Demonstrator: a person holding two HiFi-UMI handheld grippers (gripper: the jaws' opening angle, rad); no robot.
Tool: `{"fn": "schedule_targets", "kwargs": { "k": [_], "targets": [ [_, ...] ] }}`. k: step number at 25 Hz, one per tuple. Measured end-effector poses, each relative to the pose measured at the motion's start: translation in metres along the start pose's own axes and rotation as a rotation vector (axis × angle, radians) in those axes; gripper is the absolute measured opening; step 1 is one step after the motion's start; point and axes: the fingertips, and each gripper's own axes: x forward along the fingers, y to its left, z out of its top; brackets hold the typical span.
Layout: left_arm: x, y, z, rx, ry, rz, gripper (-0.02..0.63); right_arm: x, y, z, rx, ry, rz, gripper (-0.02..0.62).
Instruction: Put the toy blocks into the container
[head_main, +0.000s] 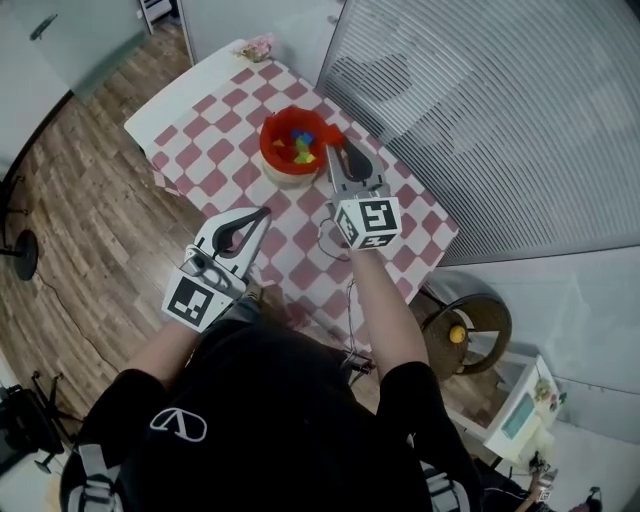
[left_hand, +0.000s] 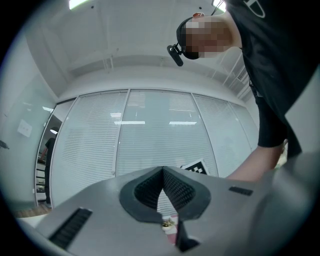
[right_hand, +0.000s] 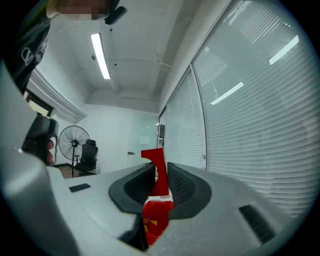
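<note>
A red block (head_main: 331, 133) is held tight between the jaws of the right gripper (head_main: 336, 150). In the right gripper view it is seen sticking up past the dark pads that are pressed on it. The container (head_main: 268, 150), a red bowl, is set near the middle of the checked counter (head_main: 215, 175), and other toy blocks (head_main: 300, 145) are seen lying inside it. In the head view the red block is found right at the bowl's right rim, so the bowl's open middle lies just to the left of the gripper's tip. Whether the block touches the rim cannot be told. The right gripper is pointed toward the far end of the counter, with the bowl at its left side. The left gripper (head_main: 262, 213) is kept well back from the bowl, nearer the person. Its jaws are seen pressed together in the left gripper view, with nothing between them. The right hand is judged to be much the nearer one. A short move to the left, over the rim, is likely needed before the block can be let go.
</note>
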Motion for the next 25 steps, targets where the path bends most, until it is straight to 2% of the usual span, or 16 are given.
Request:
{"fn": "schedule_targets", "kwargs": {
  "k": [6,15,25],
  "targets": [
    [-0.008,0.008,-0.005,-0.004,0.016,0.027,0.006,0.048,-0.023,-0.027,-0.011,0.064,-0.031,0.078],
    [-0.013,0.019,-0.009,-0.007,0.028,0.054,0.006,0.082,-0.021,-0.055,-0.01,0.138,-0.011,0.078],
    [-0.013,0.021,-0.013,-0.019,0.032,0.059,0.006,0.095,-0.025,-0.16,0.049,0.422,-0.003,0.078]
  ]
}}
